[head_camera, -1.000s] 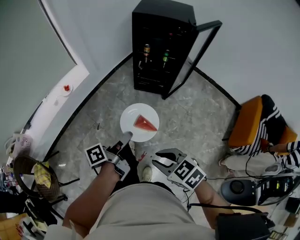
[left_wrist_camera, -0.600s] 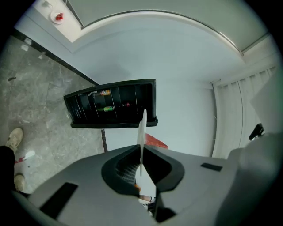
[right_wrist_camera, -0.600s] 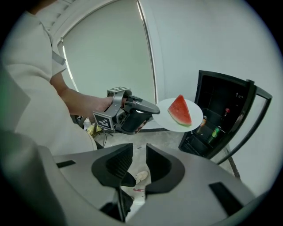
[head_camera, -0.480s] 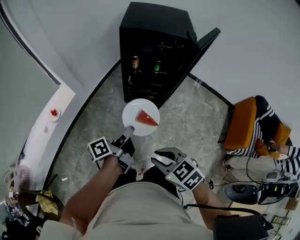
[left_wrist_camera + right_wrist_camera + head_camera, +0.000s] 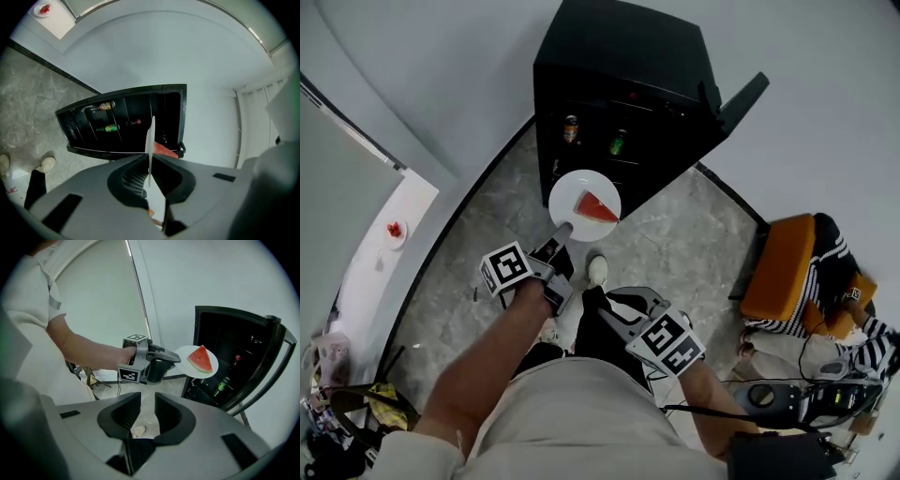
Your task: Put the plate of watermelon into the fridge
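A white plate (image 5: 581,192) with a red watermelon wedge (image 5: 596,206) hangs level just in front of the open black fridge (image 5: 619,56). My left gripper (image 5: 562,229) is shut on the plate's near rim. In the left gripper view the plate (image 5: 150,140) stands edge-on between the jaws, the watermelon wedge (image 5: 165,150) beyond it and the fridge (image 5: 126,122) behind. My right gripper (image 5: 611,314) stays low by my waist, open and holding nothing. The right gripper view shows the plate (image 5: 206,371), the watermelon wedge (image 5: 200,358), the left gripper (image 5: 174,358) and the fridge (image 5: 243,348); the right gripper (image 5: 147,409) is empty there.
The fridge door (image 5: 742,101) swings open to the right. Bottles (image 5: 571,127) stand on its shelves. A seated person in a striped sleeve on an orange chair (image 5: 778,272) is at the right. A small plate (image 5: 394,230) lies on a white ledge at the left. Gear (image 5: 769,398) sits on the floor at the lower right.
I have walked nearer to the fridge. The plate, still held by the left gripper, has moved from over the bare floor to right in front of the fridge's open shelves.
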`<state>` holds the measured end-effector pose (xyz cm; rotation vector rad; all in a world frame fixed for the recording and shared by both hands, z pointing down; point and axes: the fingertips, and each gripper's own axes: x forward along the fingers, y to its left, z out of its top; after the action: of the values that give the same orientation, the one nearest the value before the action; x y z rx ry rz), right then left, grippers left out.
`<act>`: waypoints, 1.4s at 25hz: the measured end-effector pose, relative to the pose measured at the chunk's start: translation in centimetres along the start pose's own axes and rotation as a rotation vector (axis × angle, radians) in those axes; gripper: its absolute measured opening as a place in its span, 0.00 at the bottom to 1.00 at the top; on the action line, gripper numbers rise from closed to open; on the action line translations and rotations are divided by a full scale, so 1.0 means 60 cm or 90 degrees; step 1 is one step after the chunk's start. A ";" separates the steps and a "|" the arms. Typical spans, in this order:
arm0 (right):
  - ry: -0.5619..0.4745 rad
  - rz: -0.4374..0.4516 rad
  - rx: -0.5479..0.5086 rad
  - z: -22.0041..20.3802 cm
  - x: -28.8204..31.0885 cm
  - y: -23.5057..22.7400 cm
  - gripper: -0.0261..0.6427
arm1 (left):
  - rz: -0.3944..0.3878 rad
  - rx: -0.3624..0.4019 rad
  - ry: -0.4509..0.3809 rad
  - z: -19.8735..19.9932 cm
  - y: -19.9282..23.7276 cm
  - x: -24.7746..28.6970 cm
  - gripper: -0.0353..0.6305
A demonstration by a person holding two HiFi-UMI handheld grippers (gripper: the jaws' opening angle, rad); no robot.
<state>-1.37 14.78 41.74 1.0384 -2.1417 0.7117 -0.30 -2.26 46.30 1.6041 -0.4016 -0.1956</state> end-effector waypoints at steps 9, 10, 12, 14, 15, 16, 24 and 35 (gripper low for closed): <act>0.032 0.068 -0.046 0.042 0.020 -0.214 0.19 | 0.016 -0.008 -0.065 0.094 0.064 0.217 0.09; 0.036 0.075 -0.050 0.044 0.021 -0.232 0.19 | 0.018 -0.004 -0.070 0.105 0.072 0.241 0.09; 0.047 0.088 -0.054 0.040 0.024 -0.267 0.19 | 0.021 -0.005 -0.084 0.125 0.089 0.286 0.09; 0.061 0.102 -0.057 0.031 0.023 -0.295 0.19 | 0.025 -0.016 -0.103 0.140 0.107 0.325 0.09; 0.067 0.108 -0.059 0.026 0.022 -0.308 0.19 | 0.027 -0.020 -0.110 0.147 0.115 0.343 0.09; 0.074 0.112 -0.062 0.022 0.021 -0.320 0.19 | 0.029 -0.024 -0.116 0.153 0.123 0.361 0.09; 0.105 0.112 -0.091 0.009 0.030 -0.386 0.19 | 0.048 -0.038 -0.149 0.197 0.189 0.454 0.09; 0.131 0.116 -0.092 0.000 0.044 -0.416 0.19 | 0.075 -0.057 -0.174 0.224 0.247 0.500 0.09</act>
<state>17.84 0.04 48.38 0.6714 -2.0899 0.7032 20.40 -26.30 63.42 1.4651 -0.6872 -0.3395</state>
